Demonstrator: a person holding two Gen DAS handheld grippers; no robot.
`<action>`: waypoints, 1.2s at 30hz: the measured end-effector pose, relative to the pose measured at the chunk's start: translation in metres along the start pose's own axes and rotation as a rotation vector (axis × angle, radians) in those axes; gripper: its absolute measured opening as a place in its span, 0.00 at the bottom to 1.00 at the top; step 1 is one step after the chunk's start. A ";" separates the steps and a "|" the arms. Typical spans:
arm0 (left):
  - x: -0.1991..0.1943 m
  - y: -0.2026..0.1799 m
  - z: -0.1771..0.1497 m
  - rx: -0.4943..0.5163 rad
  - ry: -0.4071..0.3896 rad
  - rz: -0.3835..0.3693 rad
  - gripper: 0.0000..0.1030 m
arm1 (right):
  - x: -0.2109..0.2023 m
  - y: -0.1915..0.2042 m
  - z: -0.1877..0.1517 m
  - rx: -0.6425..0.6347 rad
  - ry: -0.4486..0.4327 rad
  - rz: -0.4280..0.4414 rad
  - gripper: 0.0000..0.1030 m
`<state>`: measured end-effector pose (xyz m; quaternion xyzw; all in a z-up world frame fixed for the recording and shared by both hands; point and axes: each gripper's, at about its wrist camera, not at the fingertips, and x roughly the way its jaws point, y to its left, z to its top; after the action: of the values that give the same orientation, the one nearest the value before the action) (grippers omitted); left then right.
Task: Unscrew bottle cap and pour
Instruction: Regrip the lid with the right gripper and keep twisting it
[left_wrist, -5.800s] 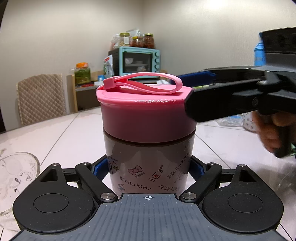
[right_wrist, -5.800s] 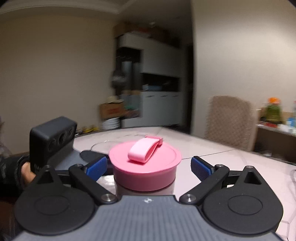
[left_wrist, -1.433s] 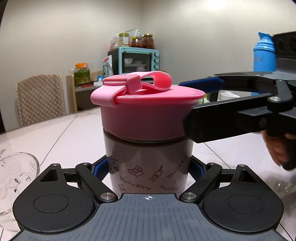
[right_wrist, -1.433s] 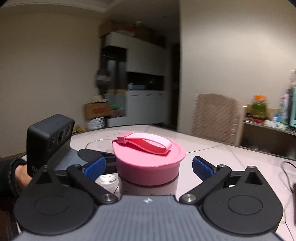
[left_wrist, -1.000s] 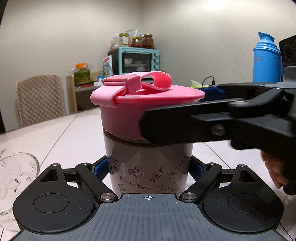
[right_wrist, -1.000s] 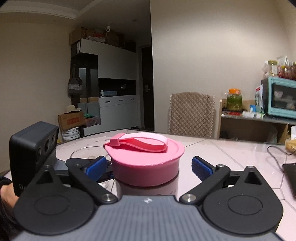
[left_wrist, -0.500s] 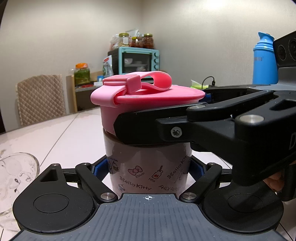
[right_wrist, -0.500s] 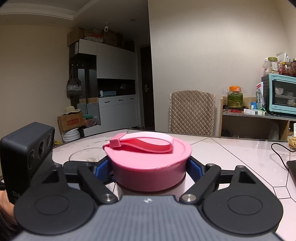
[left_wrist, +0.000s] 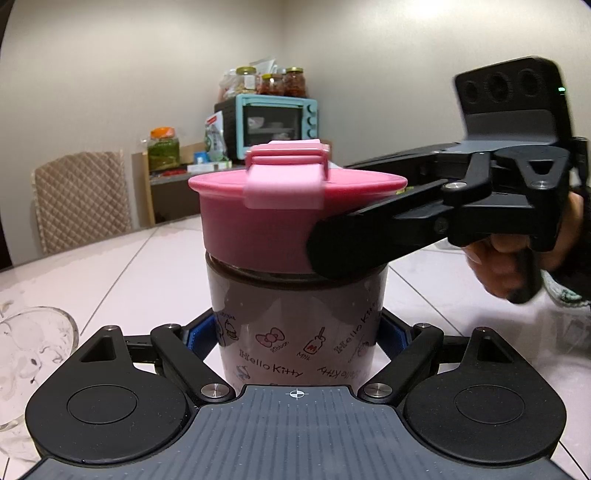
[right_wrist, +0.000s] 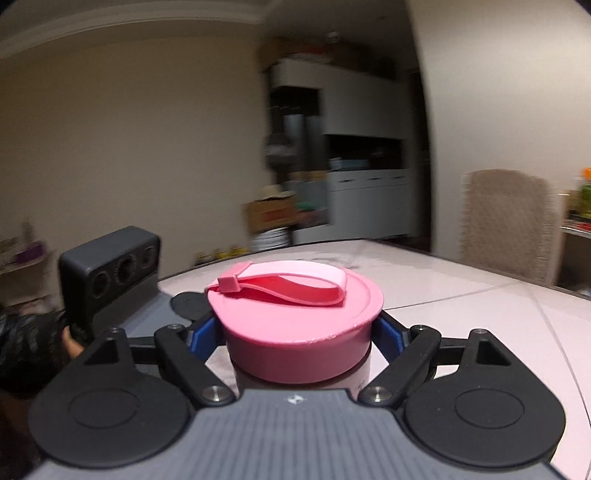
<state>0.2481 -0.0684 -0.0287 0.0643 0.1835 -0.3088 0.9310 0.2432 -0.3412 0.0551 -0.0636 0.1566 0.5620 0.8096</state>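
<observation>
A wide Hello Kitty bottle (left_wrist: 295, 325) stands upright on the pale table (left_wrist: 110, 266). Its pink screw cap (left_wrist: 258, 229), with a pink strap on top, is still on the neck. My left gripper (left_wrist: 295, 334) is shut on the bottle's body, blue pads pressed on both sides. From the right, the right gripper (left_wrist: 347, 243) reaches across and clamps the cap. In the right wrist view the cap (right_wrist: 295, 332) sits between the blue pads (right_wrist: 201, 336) of the right gripper (right_wrist: 295, 336), which press on its rim. The strap's clasp now faces the left camera.
A clear glass (left_wrist: 33, 343) stands at the left edge of the table. A person's hand (left_wrist: 517, 266) holds the right gripper. Behind stand a quilted chair (left_wrist: 81, 199), a teal toaster oven (left_wrist: 277, 122) and jars on a side shelf.
The right gripper closed on the cap, then swung round with it. The cap turned, so its strap clasp now faces the left camera. The bottle and left gripper stayed put.
</observation>
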 end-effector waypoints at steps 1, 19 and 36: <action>0.000 0.000 0.000 -0.003 0.000 -0.001 0.87 | 0.000 -0.004 0.001 -0.011 0.004 0.024 0.83; 0.003 0.006 0.002 -0.008 0.000 -0.004 0.87 | -0.003 0.053 0.003 -0.007 -0.045 -0.293 0.95; 0.004 0.005 0.001 -0.008 0.000 -0.004 0.88 | 0.027 0.080 -0.007 0.111 -0.094 -0.530 0.94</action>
<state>0.2546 -0.0668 -0.0288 0.0603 0.1850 -0.3099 0.9307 0.1760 -0.2902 0.0457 -0.0315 0.1272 0.3235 0.9371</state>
